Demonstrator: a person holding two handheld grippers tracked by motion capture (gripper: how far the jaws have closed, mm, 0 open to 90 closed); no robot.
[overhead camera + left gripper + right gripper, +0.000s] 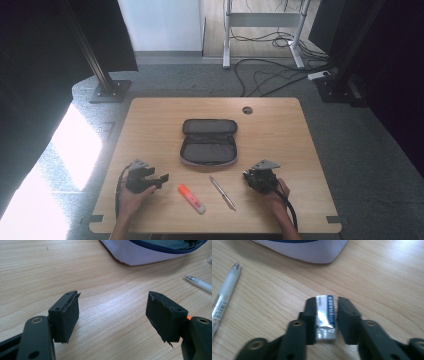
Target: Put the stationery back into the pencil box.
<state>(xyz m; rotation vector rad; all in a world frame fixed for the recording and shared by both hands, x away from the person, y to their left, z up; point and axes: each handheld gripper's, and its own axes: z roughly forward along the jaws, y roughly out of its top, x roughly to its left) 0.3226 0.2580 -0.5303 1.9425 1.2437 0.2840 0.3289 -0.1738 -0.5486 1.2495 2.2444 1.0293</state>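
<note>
An open grey pencil case (209, 142) lies in the middle of the wooden table (150, 120). In front of it lie an orange highlighter (191, 198) and a silver pen (222, 192). My left gripper (160, 174) rests at the front left, held in a hand. Its jaws (113, 296) stand wide open over bare wood. My right gripper (248, 175) sits at the front right. In the right gripper view it (327, 301) is shut on a small white eraser (325, 312) with a blue label, down at the tabletop. The pen (223, 297) lies to its left.
The case's pale edge (150, 252) and the pen's tip (200, 283) lie beyond my left gripper. The table has a round cable hole (247, 110) at the back. Cables (270, 70) and stand feet cover the floor behind it.
</note>
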